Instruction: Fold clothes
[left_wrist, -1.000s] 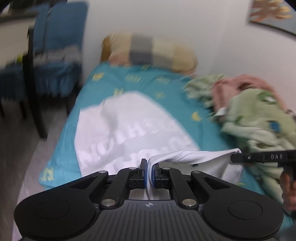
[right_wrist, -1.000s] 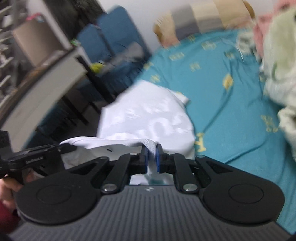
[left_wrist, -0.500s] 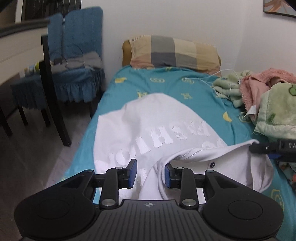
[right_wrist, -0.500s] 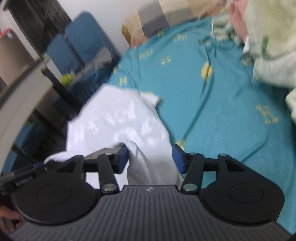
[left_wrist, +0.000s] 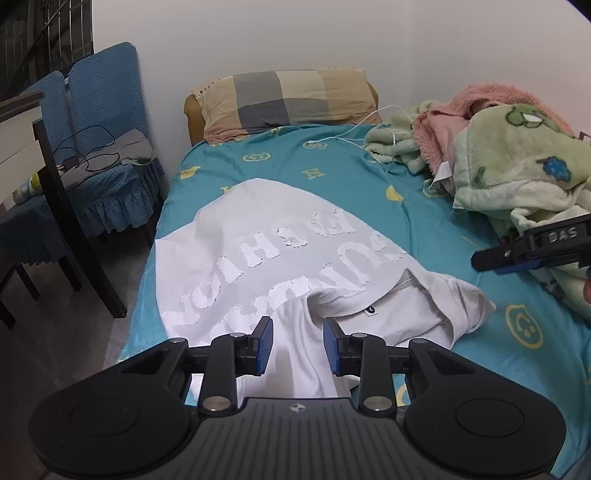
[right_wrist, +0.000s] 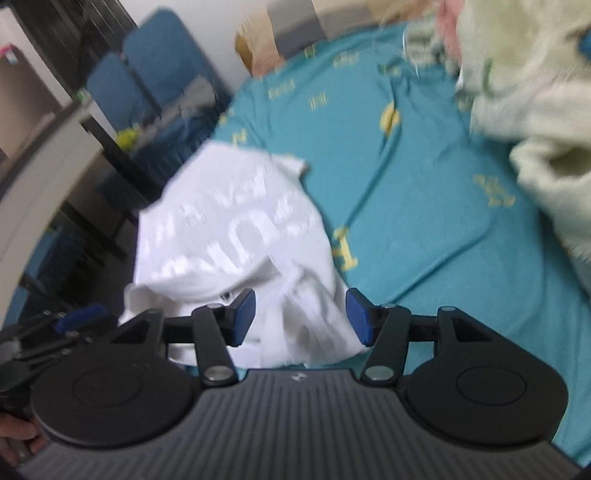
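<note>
left black two-finger gripper with blue pads (left_wrist: 297, 345): points downward at a slant, jaws standing apart, neither pad pressing on anything. its tip also shows at the left edge of the right wrist view (right_wrist: 79, 317). right black two-finger gripper with blue pads (right_wrist: 301, 317): likewise slanted downward, jaws parted wider and not clamping; its tip enters the left wrist view from the right edge (left_wrist: 532, 247). a bare hand (right_wrist: 20, 434) grips the left gripper's body.

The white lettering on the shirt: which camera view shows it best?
The left wrist view. There the white shirt lies sharp on the teal bedsheet, and its raised lettering shows in two full rows, upside down. In the right wrist view the lettering is blurred and unreadable.
</note>
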